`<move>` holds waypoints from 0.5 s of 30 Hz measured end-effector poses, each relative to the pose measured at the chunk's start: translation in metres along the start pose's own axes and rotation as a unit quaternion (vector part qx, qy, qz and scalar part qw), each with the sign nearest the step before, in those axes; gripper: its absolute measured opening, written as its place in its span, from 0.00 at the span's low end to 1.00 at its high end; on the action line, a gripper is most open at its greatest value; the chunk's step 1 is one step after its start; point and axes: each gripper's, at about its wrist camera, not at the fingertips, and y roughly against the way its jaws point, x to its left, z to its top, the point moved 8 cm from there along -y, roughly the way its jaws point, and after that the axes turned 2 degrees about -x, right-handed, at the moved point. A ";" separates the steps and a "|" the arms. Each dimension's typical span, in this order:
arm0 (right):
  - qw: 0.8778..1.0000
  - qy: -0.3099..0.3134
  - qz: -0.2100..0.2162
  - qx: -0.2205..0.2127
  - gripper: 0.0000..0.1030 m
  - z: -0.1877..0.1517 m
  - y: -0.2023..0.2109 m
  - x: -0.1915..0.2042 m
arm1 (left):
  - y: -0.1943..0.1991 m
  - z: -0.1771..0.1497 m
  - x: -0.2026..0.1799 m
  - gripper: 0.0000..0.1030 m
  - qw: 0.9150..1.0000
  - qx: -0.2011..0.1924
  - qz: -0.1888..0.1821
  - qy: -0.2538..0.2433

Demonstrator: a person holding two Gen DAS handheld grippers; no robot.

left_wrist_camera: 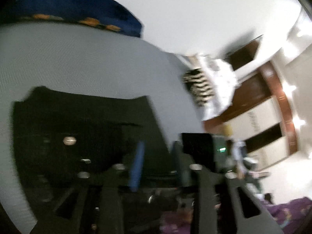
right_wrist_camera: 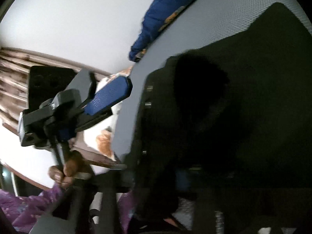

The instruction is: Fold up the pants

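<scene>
Both wrist cameras look steeply down, close over the black pants (left_wrist_camera: 81, 128) on the grey bed (left_wrist_camera: 78, 62); both share the blue pillow (right_wrist_camera: 165, 5).

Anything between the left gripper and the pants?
Nothing visible. The left gripper sits over the near edge of the dark pants on the grey bed. No cloth shows between its blue pads. The blue blanket lies far back.

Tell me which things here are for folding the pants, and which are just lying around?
For the job:
- black fabric pants
- left hand-held gripper with blue pads
- grey textured mattress

Lying about:
- dark blue blanket with orange pattern
- black-and-white striped cloth
</scene>
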 end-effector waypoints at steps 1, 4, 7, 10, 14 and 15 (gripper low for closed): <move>1.000 -0.002 -0.002 -0.003 0.16 0.000 0.001 -0.002 | 0.005 -0.001 0.006 0.45 1.000 -0.008 0.014 -0.002; 1.000 -0.002 -0.003 -0.018 0.15 0.005 0.008 -0.002 | 0.011 -0.006 0.025 0.49 0.998 -0.019 0.057 0.004; 0.999 0.006 0.007 -0.038 0.14 0.017 0.019 0.006 | 0.028 -0.008 0.047 0.52 0.995 -0.047 0.083 0.023; 0.997 0.019 0.008 -0.073 0.14 0.035 0.046 0.012 | 0.039 -0.009 0.065 0.59 0.992 -0.070 0.092 0.049; 0.993 0.008 -0.029 -0.115 0.13 0.058 0.094 -0.016 | 0.025 -0.010 0.075 0.60 0.991 -0.059 0.108 0.045; 0.992 -0.005 -0.039 -0.120 0.13 0.060 0.103 -0.029 | 0.019 -0.011 0.076 0.60 0.992 -0.057 0.108 0.042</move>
